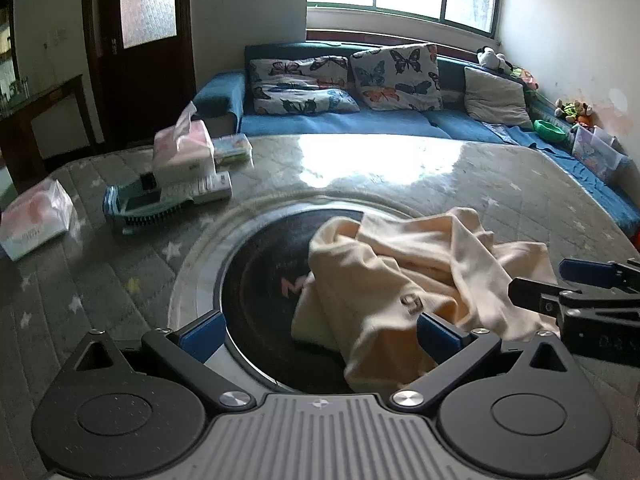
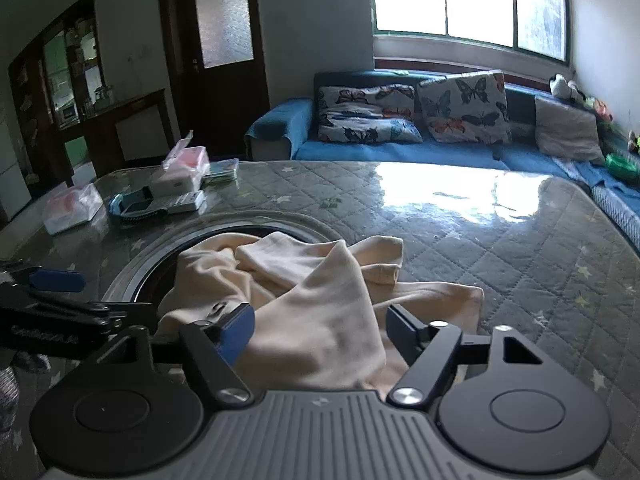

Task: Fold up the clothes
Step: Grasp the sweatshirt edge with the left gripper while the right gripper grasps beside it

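Both sets of fingers, left gripper [image 1: 318, 330] and right gripper [image 2: 320, 330], spread wide around crumpled cream garment [image 2: 312, 300] on table [image 2: 520, 248], ready to grasp

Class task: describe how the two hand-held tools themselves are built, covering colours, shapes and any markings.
Both tools match. Left tool and right tool: black angular linkage arms with silver pivot screws, two black round discs, a ribbed grey centre plate, and fingers tipped with blue pads. Faint white lettering runs along the side, unreadable. No cables or sleeves show.
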Action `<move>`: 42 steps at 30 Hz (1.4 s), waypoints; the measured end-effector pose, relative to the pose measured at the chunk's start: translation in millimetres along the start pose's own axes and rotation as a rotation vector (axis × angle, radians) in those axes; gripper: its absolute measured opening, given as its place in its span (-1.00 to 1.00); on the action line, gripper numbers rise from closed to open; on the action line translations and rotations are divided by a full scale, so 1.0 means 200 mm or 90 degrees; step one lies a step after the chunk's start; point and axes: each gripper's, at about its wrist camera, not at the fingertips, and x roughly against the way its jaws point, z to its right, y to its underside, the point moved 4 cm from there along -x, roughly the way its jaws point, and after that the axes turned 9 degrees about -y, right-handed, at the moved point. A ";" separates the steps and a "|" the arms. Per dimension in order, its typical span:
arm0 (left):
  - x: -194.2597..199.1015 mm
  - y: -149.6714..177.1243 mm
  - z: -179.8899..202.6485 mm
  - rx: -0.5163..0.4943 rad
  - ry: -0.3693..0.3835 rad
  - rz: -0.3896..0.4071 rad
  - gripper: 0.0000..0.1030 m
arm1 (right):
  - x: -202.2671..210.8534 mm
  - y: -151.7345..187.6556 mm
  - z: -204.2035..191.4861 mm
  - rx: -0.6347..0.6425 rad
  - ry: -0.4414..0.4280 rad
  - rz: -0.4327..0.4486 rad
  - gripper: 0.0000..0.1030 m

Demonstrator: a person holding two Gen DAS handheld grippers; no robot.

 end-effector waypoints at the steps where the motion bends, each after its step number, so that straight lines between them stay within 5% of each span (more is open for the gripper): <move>1: -0.01 -0.01 0.00 -0.001 -0.003 0.001 1.00 | -0.03 -0.01 0.02 -0.010 -0.007 -0.005 0.31; 13: -0.20 -0.17 0.00 0.005 0.003 0.010 0.92 | -0.30 -0.11 0.10 -0.030 -0.015 -0.033 0.17; 20: -0.35 -0.22 0.00 0.022 0.026 -0.022 0.85 | -0.44 -0.14 0.16 -0.049 -0.008 -0.042 0.17; 31: -0.55 -0.27 -0.05 0.076 0.047 -0.076 0.76 | -0.56 -0.16 0.23 -0.067 -0.007 -0.066 -0.15; 35: -0.61 -0.24 -0.05 0.081 0.074 -0.105 0.42 | -0.57 -0.15 0.24 -0.069 -0.012 -0.075 -0.32; 42: -0.60 -0.22 -0.01 0.081 0.148 -0.108 -0.67 | -0.55 -0.14 0.23 -0.064 -0.013 -0.075 -0.80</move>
